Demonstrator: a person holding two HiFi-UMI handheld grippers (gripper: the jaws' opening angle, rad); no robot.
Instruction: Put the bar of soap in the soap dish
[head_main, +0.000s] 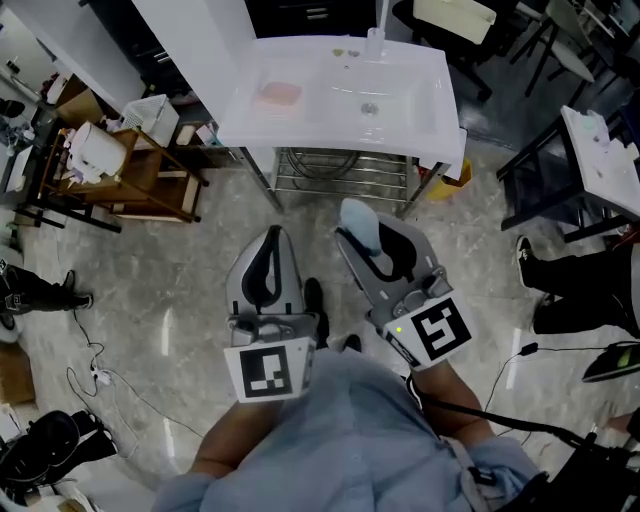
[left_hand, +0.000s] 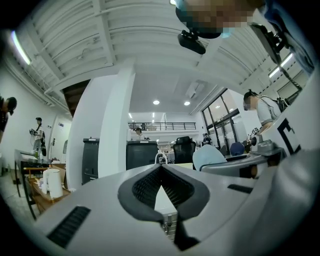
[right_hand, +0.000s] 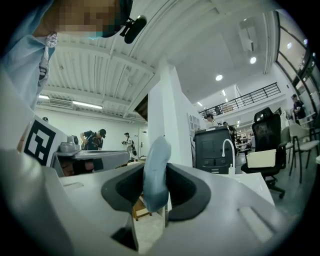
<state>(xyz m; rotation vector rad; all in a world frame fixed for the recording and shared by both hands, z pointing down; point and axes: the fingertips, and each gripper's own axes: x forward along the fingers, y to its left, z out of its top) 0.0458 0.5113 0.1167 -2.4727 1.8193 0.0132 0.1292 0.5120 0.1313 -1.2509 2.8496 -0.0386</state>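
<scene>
Soap (right_hand: 155, 165), pinched edge-on by the right claw (head_main: 368, 242), could slip before reaching the far dish (head_main: 278, 95); left claw (left_hand: 161, 175) is closed, empty.

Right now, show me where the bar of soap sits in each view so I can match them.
Head view: bar of soap, centre, held in the right gripper, below the sink.
Left gripper view: right of centre, a pale blue hump above that gripper's body.
Right gripper view: dead centre, clamped between the fingers.
Shared landmark: the white sink ahead.
</scene>
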